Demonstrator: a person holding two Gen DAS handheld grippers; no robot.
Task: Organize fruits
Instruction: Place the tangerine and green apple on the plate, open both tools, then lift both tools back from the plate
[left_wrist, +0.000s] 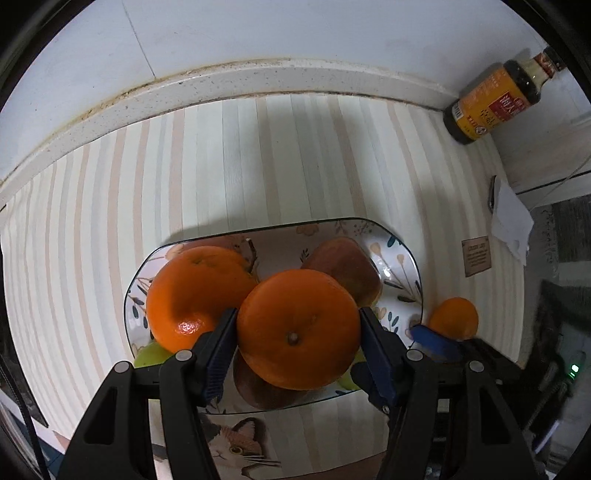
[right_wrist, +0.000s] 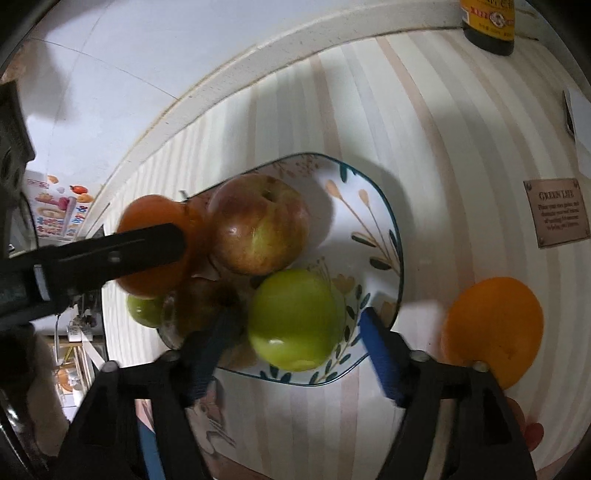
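I am holding the left gripper (left_wrist: 297, 328) clamped on a large round orange (left_wrist: 298, 328), its blue pads pressing the fruit's two sides, and the orange is hanging over the patterned ceramic plate with a dark rim (left_wrist: 400, 266). The orange's small stem scar is facing the left wrist camera, so its stem axis is pointing back along the fingers toward me. At ten o'clock from it, a second glossy orange (left_wrist: 192, 295) is sitting in the plate, and at two o'clock a reddish apple (left_wrist: 347, 266) is lying against the plate's far right side. In the right wrist view I am keeping the right gripper (right_wrist: 299, 343) spread wide around a shiny green apple (right_wrist: 295, 319), and I cannot tell whether the pads are touching it; the left one is blurred. That apple is sitting in the near part of the plate (right_wrist: 384, 221), with a red-and-yellow apple (right_wrist: 260, 225) at eleven o'clock from it, dimple up toward the wall. A smaller green fruit (right_wrist: 144, 308) is peeking out at nine o'clock. A loose orange (right_wrist: 493, 328) is resting on the striped table mat (right_wrist: 424, 110) at three o'clock, outside the plate. A dark sauce bottle with an orange label (left_wrist: 495, 99) is standing in the far right corner.
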